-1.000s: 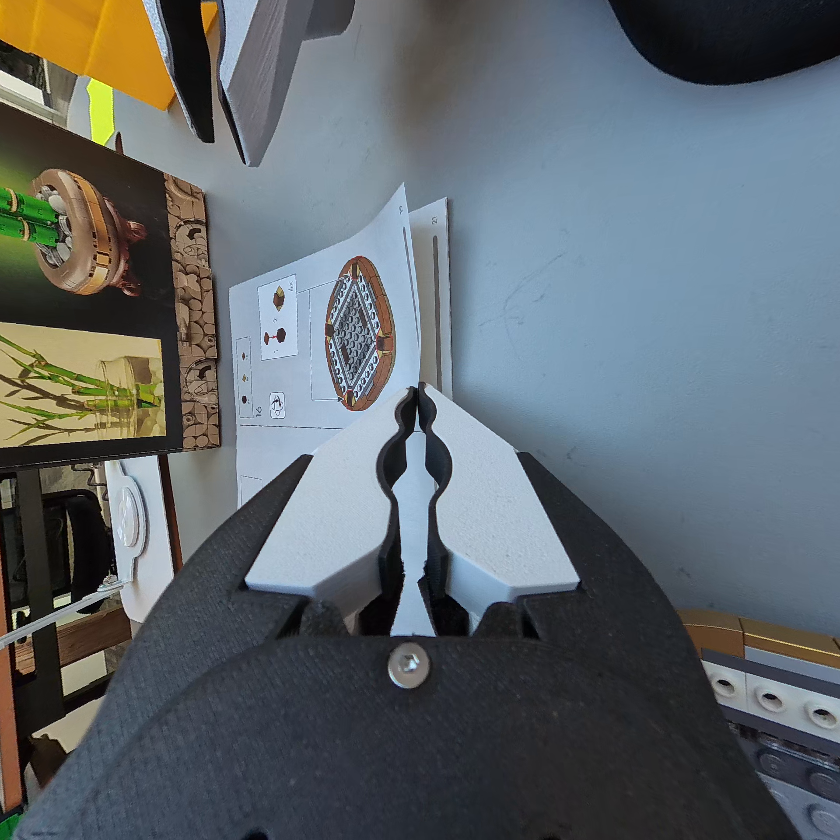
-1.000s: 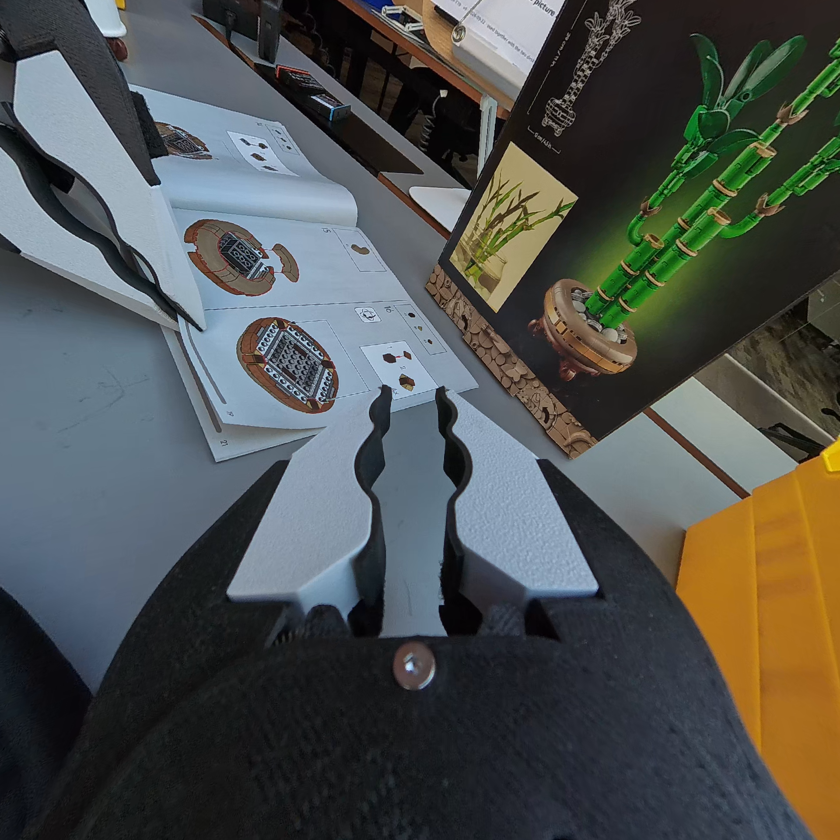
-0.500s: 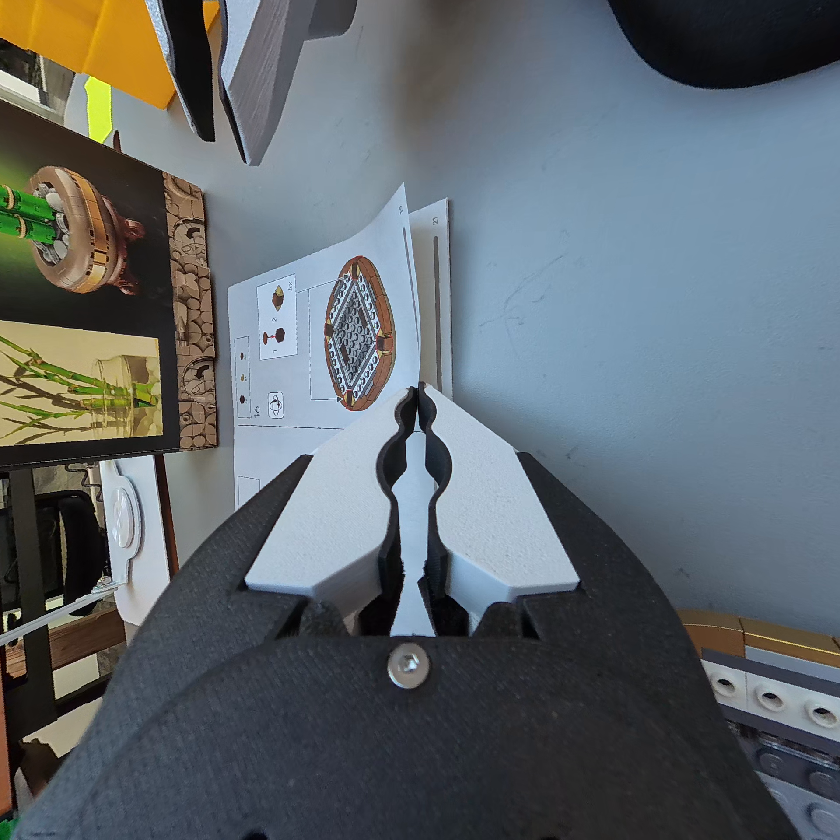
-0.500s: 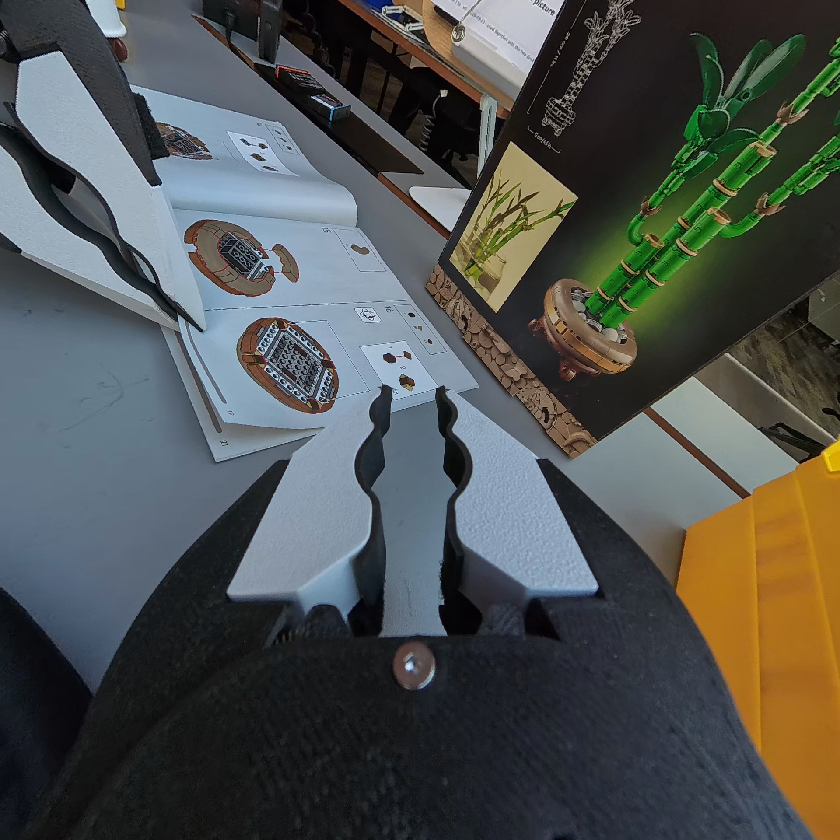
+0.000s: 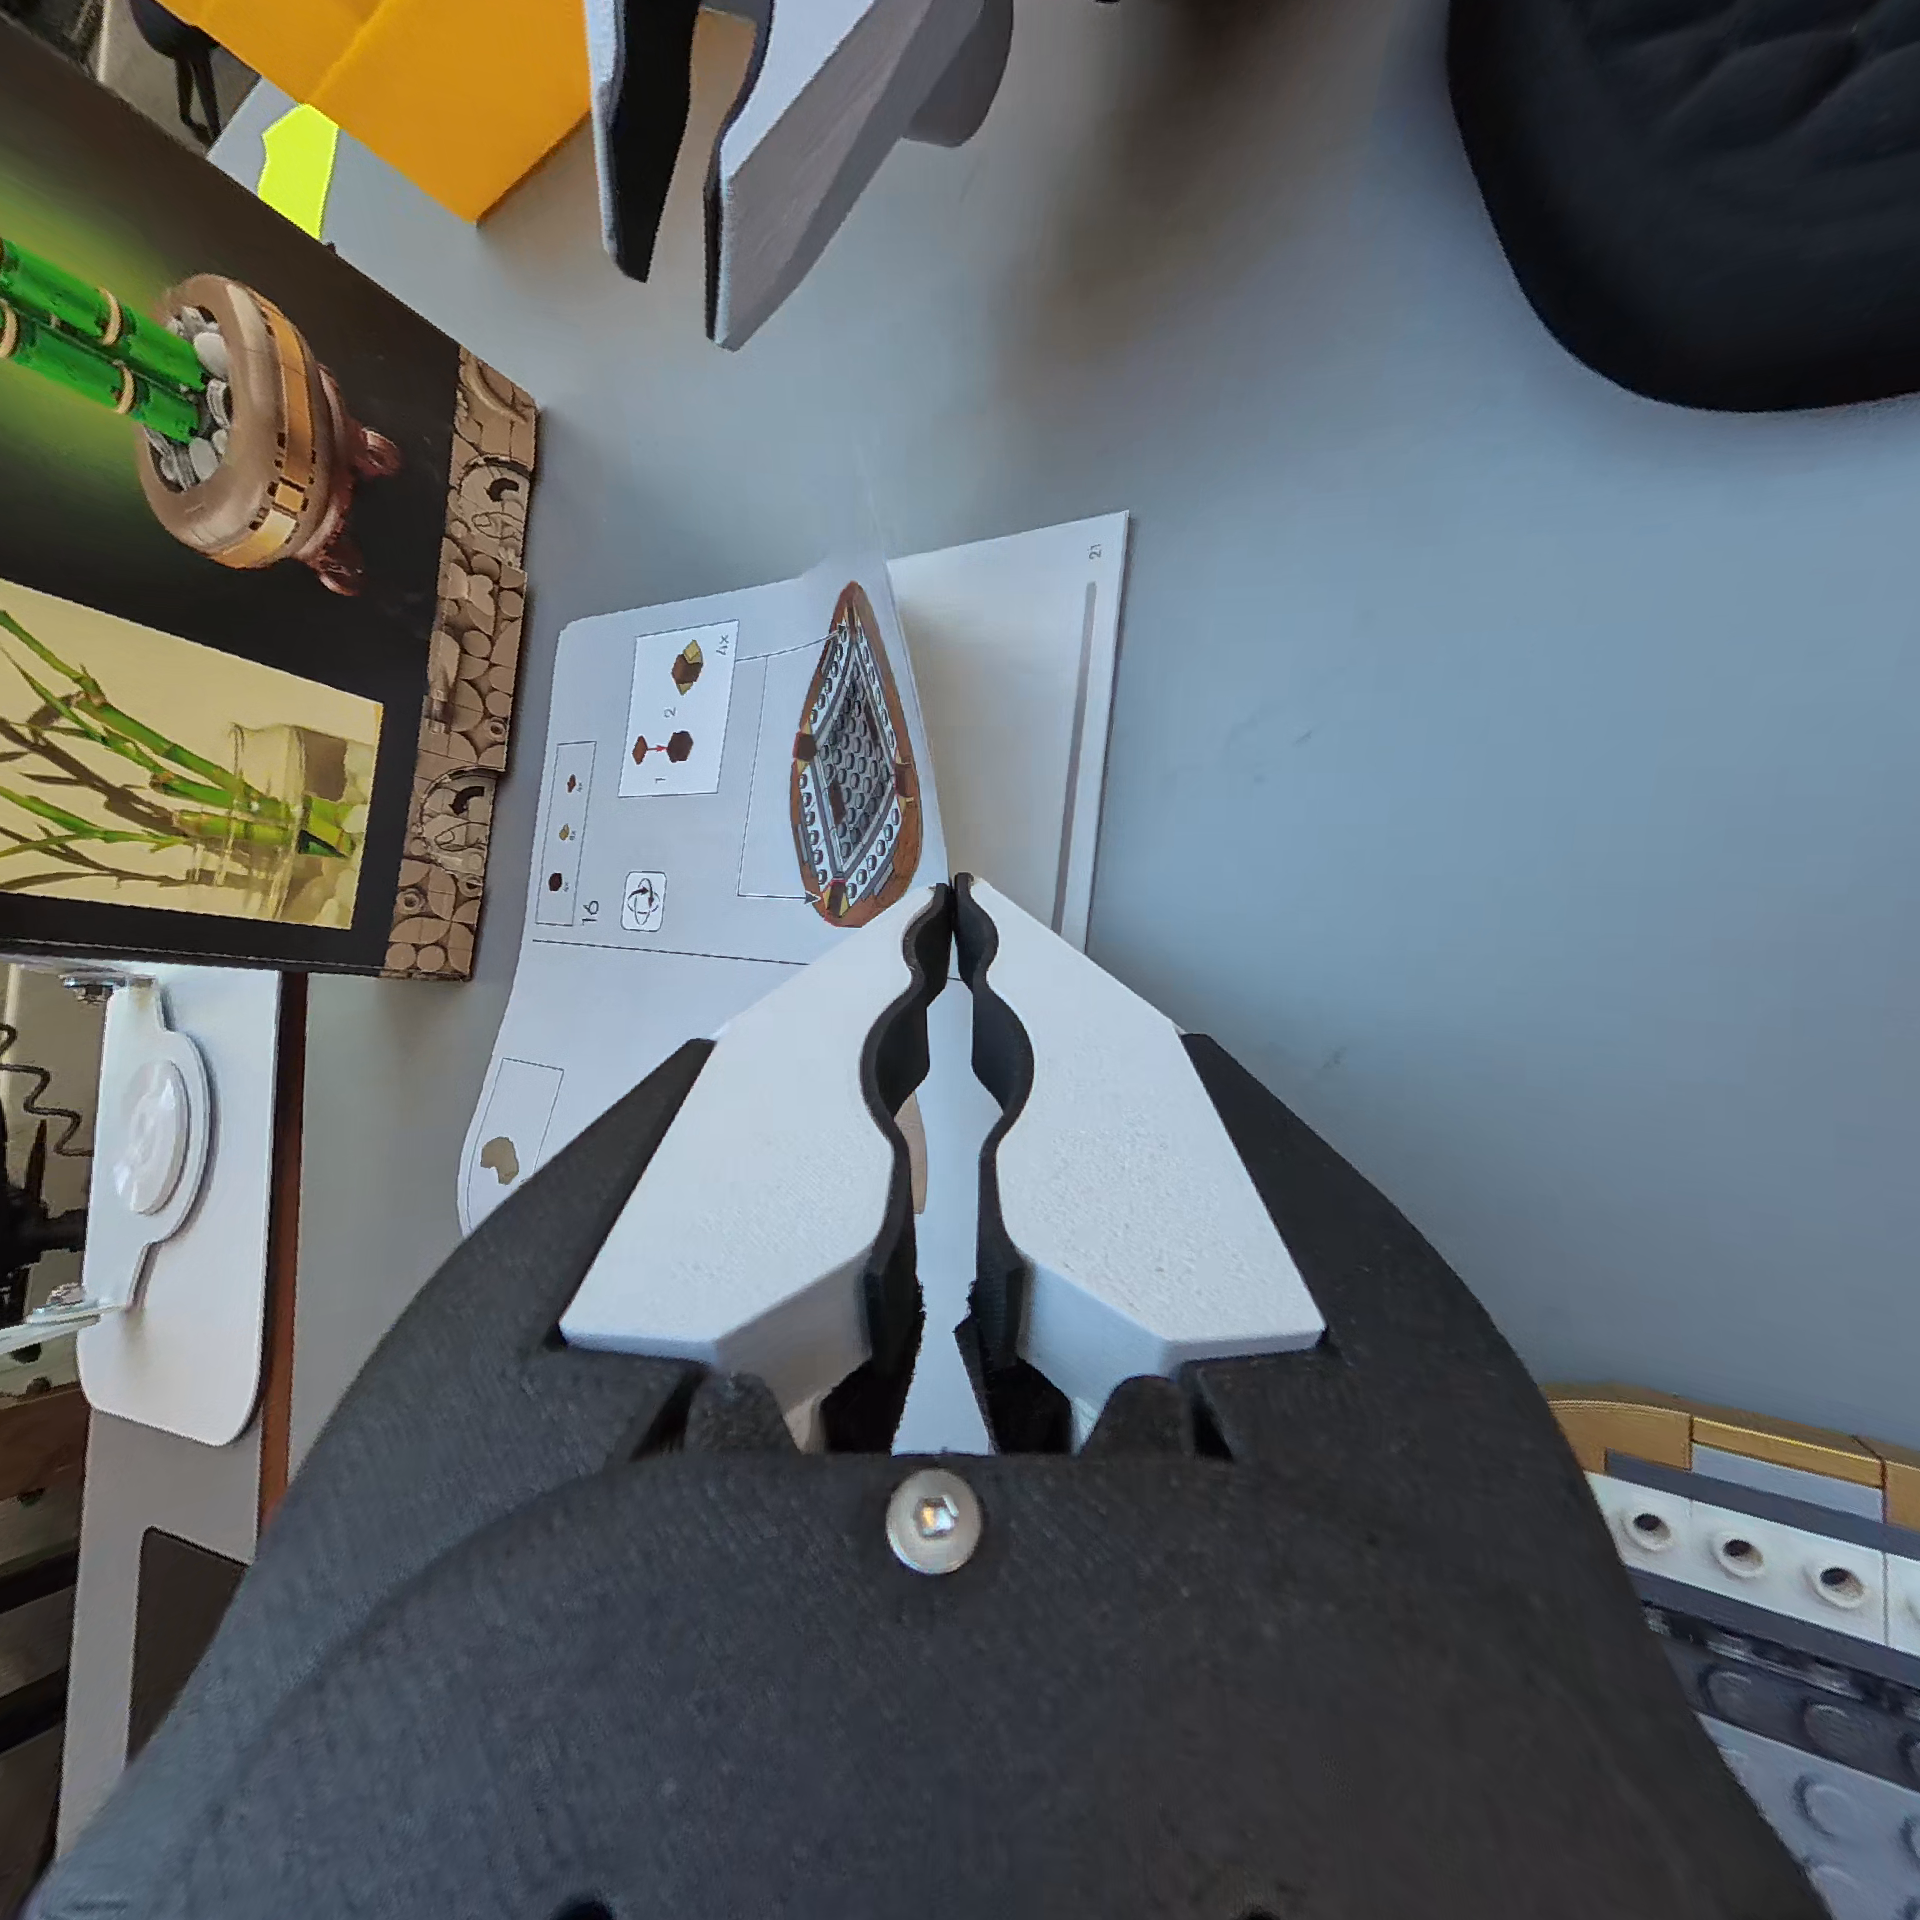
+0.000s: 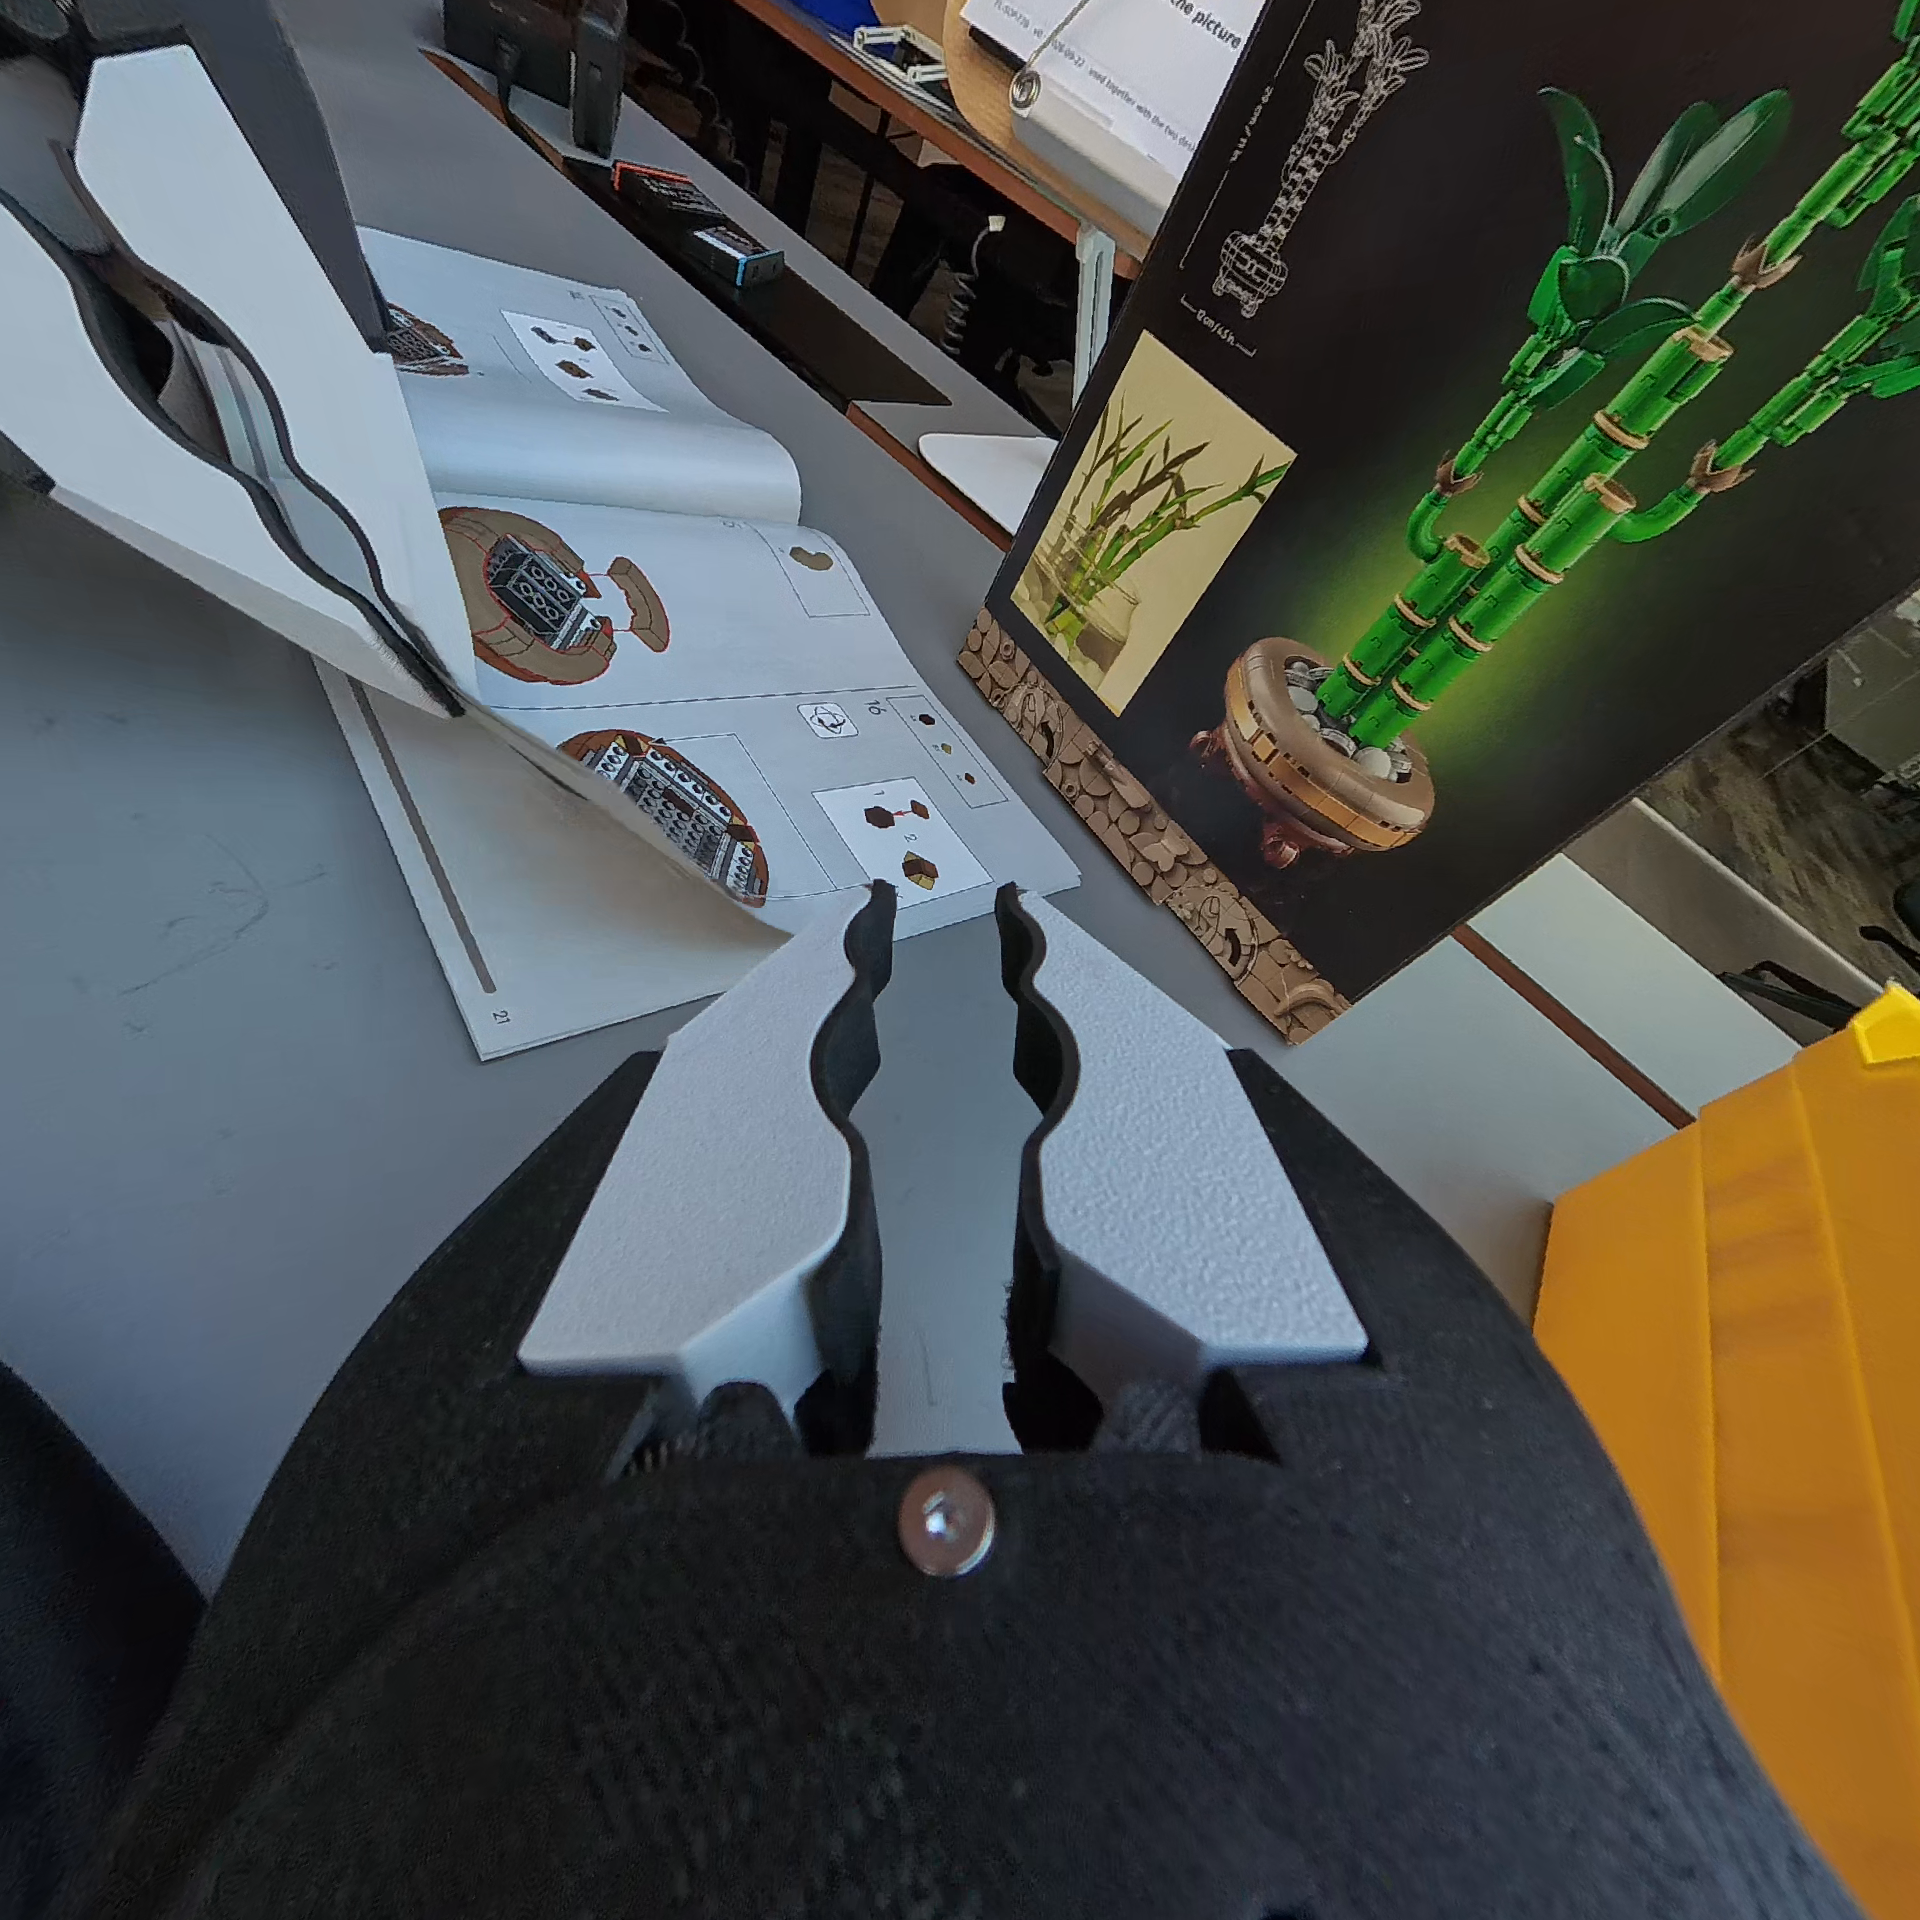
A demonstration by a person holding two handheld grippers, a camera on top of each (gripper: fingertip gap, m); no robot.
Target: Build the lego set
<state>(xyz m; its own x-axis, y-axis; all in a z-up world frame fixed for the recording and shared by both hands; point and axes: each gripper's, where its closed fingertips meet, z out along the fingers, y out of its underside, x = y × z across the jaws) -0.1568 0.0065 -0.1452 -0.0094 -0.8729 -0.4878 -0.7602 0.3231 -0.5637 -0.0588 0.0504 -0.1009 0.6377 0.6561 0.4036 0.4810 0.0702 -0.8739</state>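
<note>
The open instruction booklet (image 5: 665,748) lies on the grey table, also in the right wrist view (image 6: 727,665). My left gripper (image 5: 953,888) is shut on the edge of one page and holds it lifted and curled, so the page beneath (image 5: 1018,675) shows. The right wrist view shows this pinch from the side (image 6: 442,696). My right gripper (image 6: 940,899) is open and empty, just above the table near the booklet's near corner; it also shows at the top of the left wrist view (image 5: 681,270). A partly built grey, white and gold lego base (image 5: 1766,1558) sits at the lower right.
The set's box (image 6: 1455,468) with the bamboo picture stands right of the booklet, also in the left wrist view (image 5: 208,623). A yellow bin (image 6: 1714,1351) is at the right. A black soft object (image 5: 1714,187) lies beyond the booklet. The table edge runs behind the box. My right fingertips sit around 12 cm from my left ones.
My left gripper has raised the pinched page, so it curls up more and uncovers more of the page below. My right gripper has stayed nearly still and open.
</note>
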